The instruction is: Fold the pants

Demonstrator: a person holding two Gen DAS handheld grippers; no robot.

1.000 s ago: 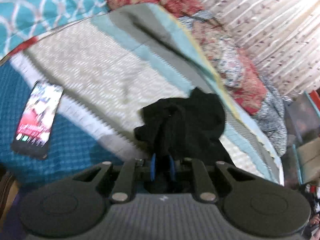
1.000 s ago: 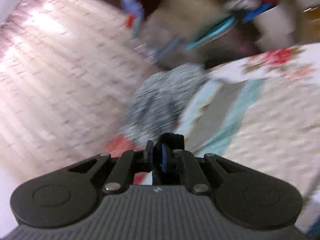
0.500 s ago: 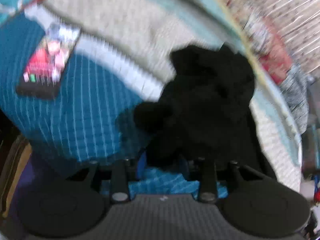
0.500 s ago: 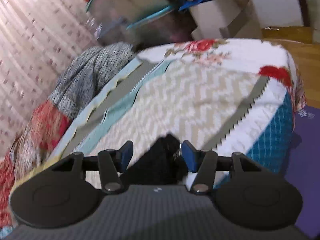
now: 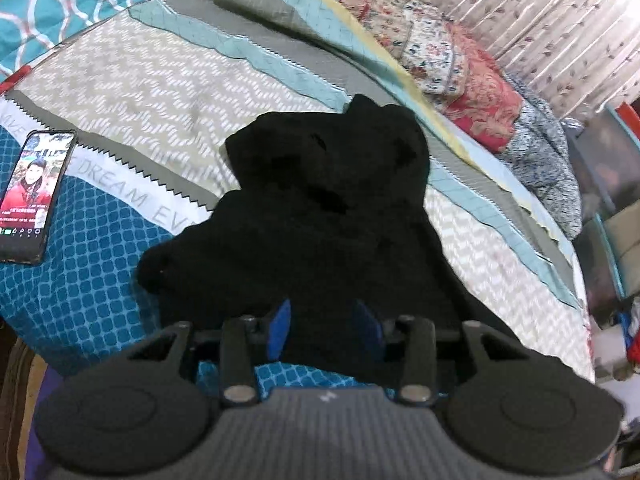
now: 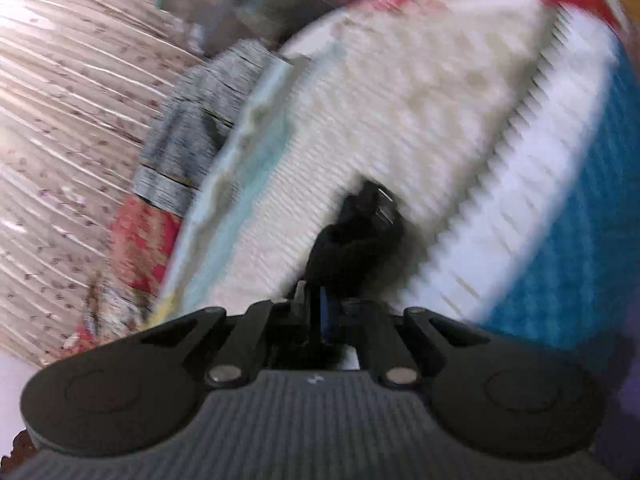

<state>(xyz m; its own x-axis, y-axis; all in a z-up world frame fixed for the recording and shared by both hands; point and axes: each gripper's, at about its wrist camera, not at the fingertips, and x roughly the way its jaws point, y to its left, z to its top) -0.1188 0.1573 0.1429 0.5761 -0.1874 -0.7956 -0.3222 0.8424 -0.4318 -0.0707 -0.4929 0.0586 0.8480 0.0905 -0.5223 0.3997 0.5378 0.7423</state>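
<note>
The black pants (image 5: 320,216) lie bunched in a heap on the patterned bedspread (image 5: 132,80), near its front edge. My left gripper (image 5: 326,328) is at the heap's near edge, its blue fingers (image 5: 280,328) apart with black cloth lying between them. In the blurred right wrist view my right gripper (image 6: 316,312) has its fingers close together on a bunch of the black pants (image 6: 356,232), which rises in front of it above the bed.
A phone (image 5: 34,196) with a lit screen lies on the blue part of the bedspread at the left. Floral quilts (image 5: 452,60) are piled along the far side by a curtain (image 5: 560,20). Boxes (image 5: 612,208) stand beyond the bed's right end.
My left gripper opened and let the pants down onto the bed. My right gripper was open half a second ago and has since shut on the pants.
</note>
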